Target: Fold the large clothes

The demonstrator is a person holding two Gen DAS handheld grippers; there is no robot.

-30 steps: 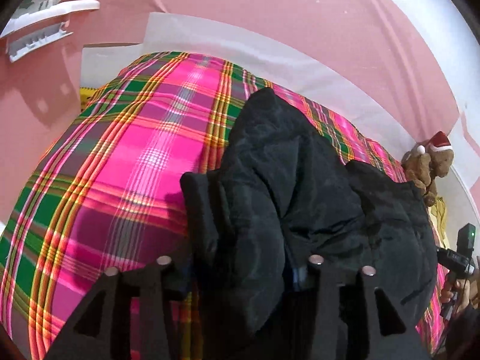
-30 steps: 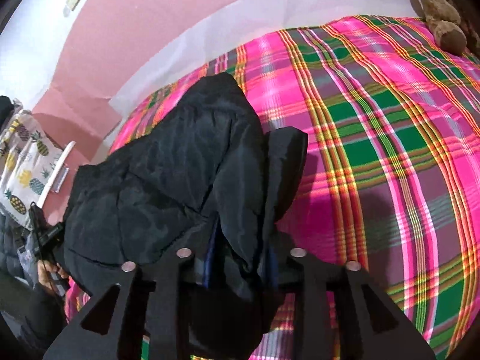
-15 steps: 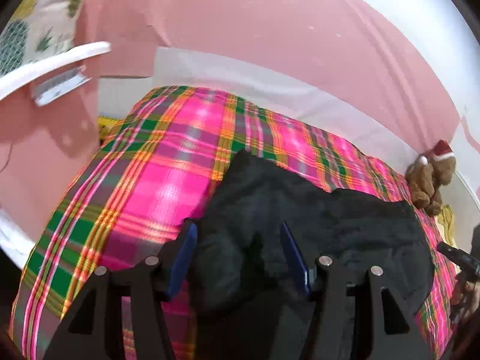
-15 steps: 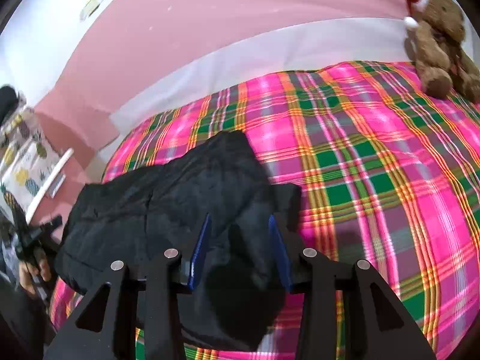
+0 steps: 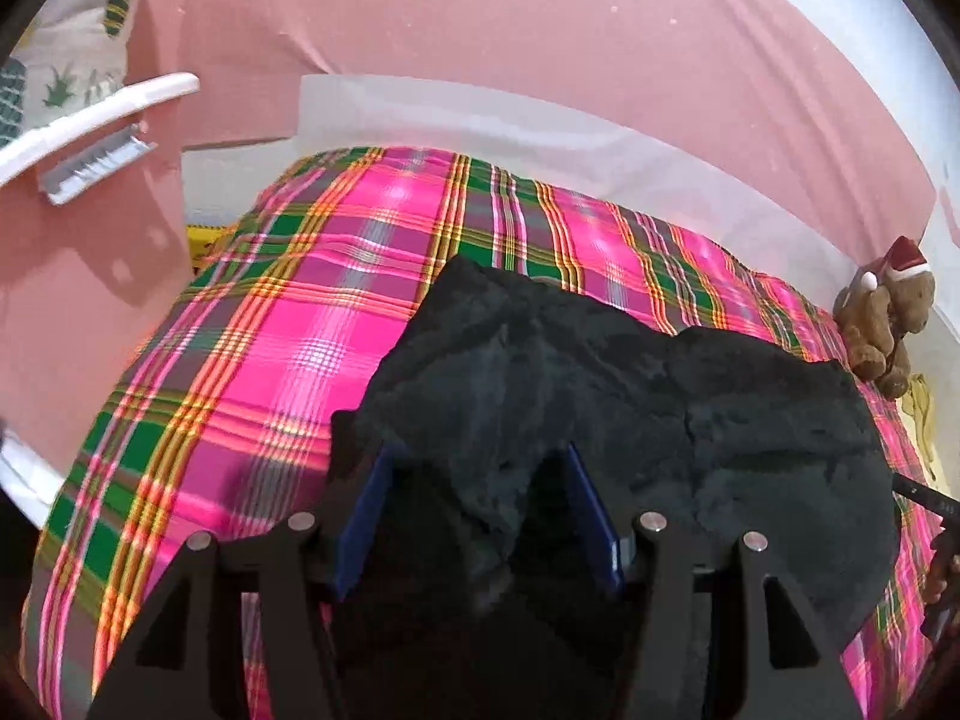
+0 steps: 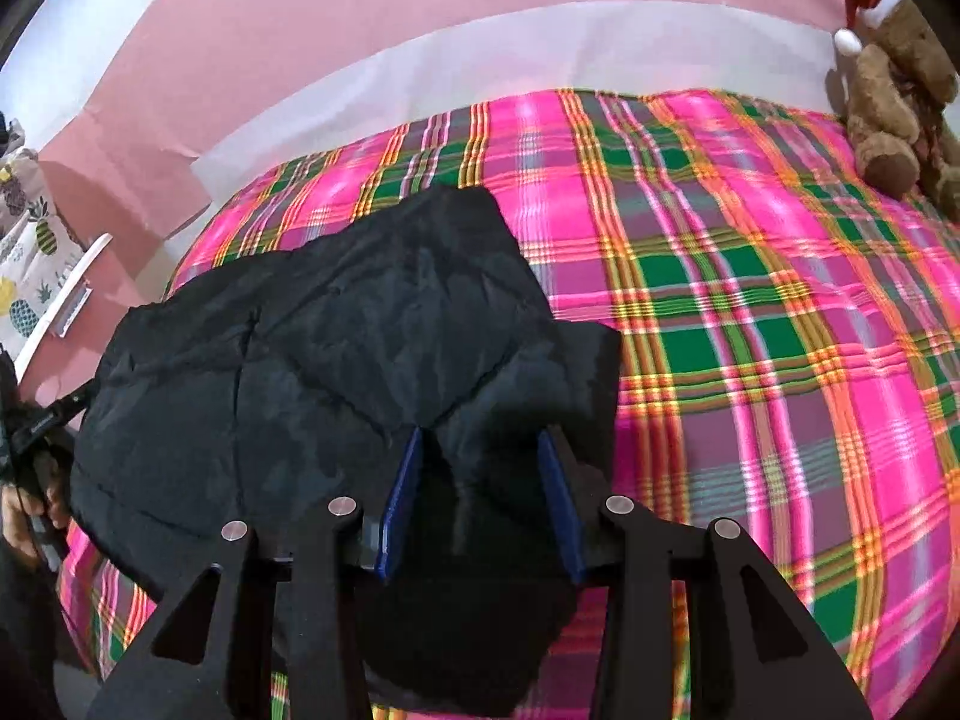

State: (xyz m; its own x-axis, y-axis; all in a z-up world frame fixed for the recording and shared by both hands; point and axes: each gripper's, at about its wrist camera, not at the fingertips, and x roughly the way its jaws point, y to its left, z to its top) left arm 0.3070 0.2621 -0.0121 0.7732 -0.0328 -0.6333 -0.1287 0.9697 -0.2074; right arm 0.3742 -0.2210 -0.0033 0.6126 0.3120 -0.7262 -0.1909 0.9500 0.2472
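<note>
A large black padded jacket (image 5: 630, 396) lies folded on a pink and green plaid bed cover (image 5: 288, 348). It also shows in the right wrist view (image 6: 312, 348). My left gripper (image 5: 480, 480) is open, its blue pads on either side of the jacket's left edge, with fabric lying loose between them. My right gripper (image 6: 483, 468) is open too, its pads straddling the jacket's right edge. The jacket fabric close under both grippers is dark and hard to read.
A brown teddy bear in a Santa hat (image 5: 882, 324) sits at the bed's far right corner (image 6: 894, 96). A pink and white wall (image 5: 540, 60) runs behind the bed. A white rail (image 5: 90, 114) and a pineapple-print cloth (image 6: 24, 264) are at the left.
Both grippers were shut on the jacket's edges and held it up; they have laid it down on the bed, opened, and drawn back slightly.
</note>
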